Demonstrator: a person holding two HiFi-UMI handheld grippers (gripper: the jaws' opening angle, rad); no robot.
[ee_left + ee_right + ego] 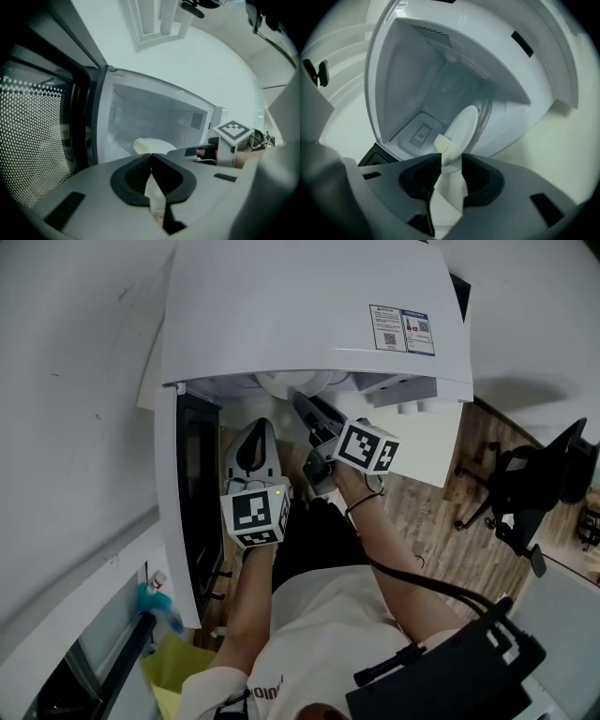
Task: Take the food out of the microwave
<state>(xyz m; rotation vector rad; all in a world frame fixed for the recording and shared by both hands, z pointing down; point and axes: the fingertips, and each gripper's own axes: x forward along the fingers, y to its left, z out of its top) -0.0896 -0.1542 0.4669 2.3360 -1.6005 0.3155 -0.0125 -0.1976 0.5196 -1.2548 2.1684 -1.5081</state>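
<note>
Cream-white food (151,145), round and flat; inside the open microwave (154,112).

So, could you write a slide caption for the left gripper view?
The left tongs, shut and empty, face the open microwave with a pale plate inside.

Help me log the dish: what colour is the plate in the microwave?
The plate is plain cream-white; clearest in the left gripper view.

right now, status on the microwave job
Left hand-held gripper shut, empty. Right hand-held gripper open, aimed at plate. Plate with food inside microwave, not gripped. Door open, nothing blocking.
</note>
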